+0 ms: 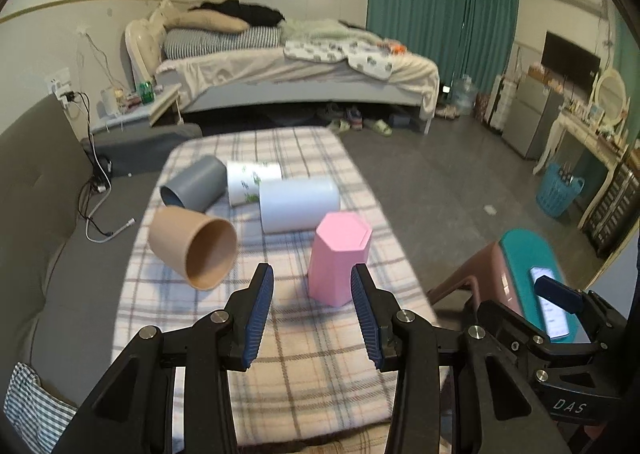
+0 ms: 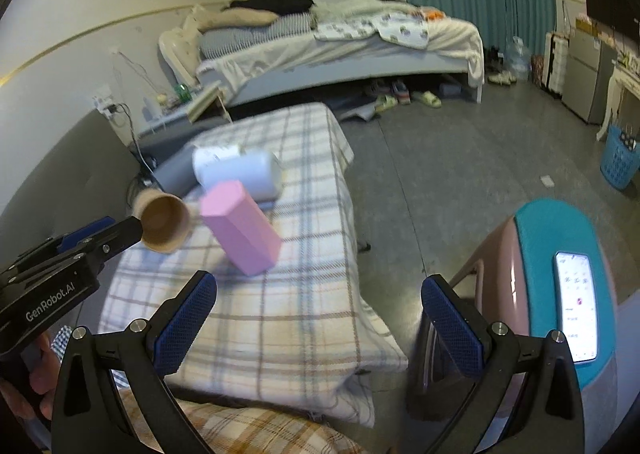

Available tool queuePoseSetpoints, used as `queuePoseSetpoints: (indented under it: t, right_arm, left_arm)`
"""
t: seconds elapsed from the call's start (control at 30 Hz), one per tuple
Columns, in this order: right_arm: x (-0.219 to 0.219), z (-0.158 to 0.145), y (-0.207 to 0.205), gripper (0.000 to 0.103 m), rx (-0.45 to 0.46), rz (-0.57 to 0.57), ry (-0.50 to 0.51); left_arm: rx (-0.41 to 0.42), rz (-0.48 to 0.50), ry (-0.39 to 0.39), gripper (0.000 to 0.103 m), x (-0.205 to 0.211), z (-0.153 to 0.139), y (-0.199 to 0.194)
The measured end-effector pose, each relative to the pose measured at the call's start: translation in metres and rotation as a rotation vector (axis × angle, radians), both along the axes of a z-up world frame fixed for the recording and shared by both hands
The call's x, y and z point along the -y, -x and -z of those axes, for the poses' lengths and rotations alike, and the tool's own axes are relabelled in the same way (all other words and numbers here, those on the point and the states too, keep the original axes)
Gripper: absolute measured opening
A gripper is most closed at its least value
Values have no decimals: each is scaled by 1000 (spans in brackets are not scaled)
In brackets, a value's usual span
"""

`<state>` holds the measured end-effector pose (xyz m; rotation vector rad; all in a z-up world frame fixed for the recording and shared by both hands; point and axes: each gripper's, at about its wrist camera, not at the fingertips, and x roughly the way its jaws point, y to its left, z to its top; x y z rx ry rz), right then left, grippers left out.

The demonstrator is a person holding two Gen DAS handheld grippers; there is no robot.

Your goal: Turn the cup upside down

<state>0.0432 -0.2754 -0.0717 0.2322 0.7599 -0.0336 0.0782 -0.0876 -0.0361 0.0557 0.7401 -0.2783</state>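
A pink hexagonal cup [image 1: 339,256] stands mouth down on the plaid-covered table [image 1: 304,354]; it also shows in the right wrist view [image 2: 240,228]. A tan cup [image 1: 194,252] lies on its side with its mouth toward me, left of the pink cup. Behind them a grey cup [image 1: 196,183], a white leaf-print cup [image 1: 250,182] and a pale blue cup [image 1: 298,204] lie on their sides. My left gripper [image 1: 312,286] is open and empty, just in front of the pink cup. My right gripper [image 2: 318,294] is open and empty over the table's right edge.
A stool with a teal seat [image 2: 560,238] carries a lit phone [image 2: 578,306] right of the table. A grey sofa [image 1: 36,206] with cables lies to the left. A bed [image 1: 296,70] stands behind, and a blue basket [image 1: 558,190] at far right.
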Motion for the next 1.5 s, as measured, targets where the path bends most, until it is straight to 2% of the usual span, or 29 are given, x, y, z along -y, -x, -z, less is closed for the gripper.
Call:
queuePoseSetpoints:
  t: [0.07,0.13,0.2,0.27,0.33,0.4,0.67,0.93,1.5]
  right_arm:
    - [-4,-14,13,103,40,-9,9]
    - [-8,-25,23,103,72,-16,16]
    - [-13,-33,34,103,107,-27,23]
    - [-19,-38,42,103,126,-47,27]
    - [-26,-42,47,103,142,-59,39]
    - [-33,-44,52,103,163,-70,52]
    - [-41,-25,55,103,139,-56,51]
    - [-41,-19,54,103,119,-58,57]
    - [-45,-18,52,103,104,-74,73]
  left_arm:
    - [27,-6,19,58,-6,-10,11]
    - [60,-19,39,76,-14,-21,26]
    - [89,-55,44,88,-23,-27,40]
    - [109,-82,34,91,-29,-29,48]
    - [157,-134,-20,98,-35,-29,58]
    - [196,-170,-67,99,-40,-27,66]
    - [193,-196,-76,99,-59,-13,73]
    - [155,-196,-25,99,-67,-7,72]
    - [161,-223,-40,99,-68,-5,75]
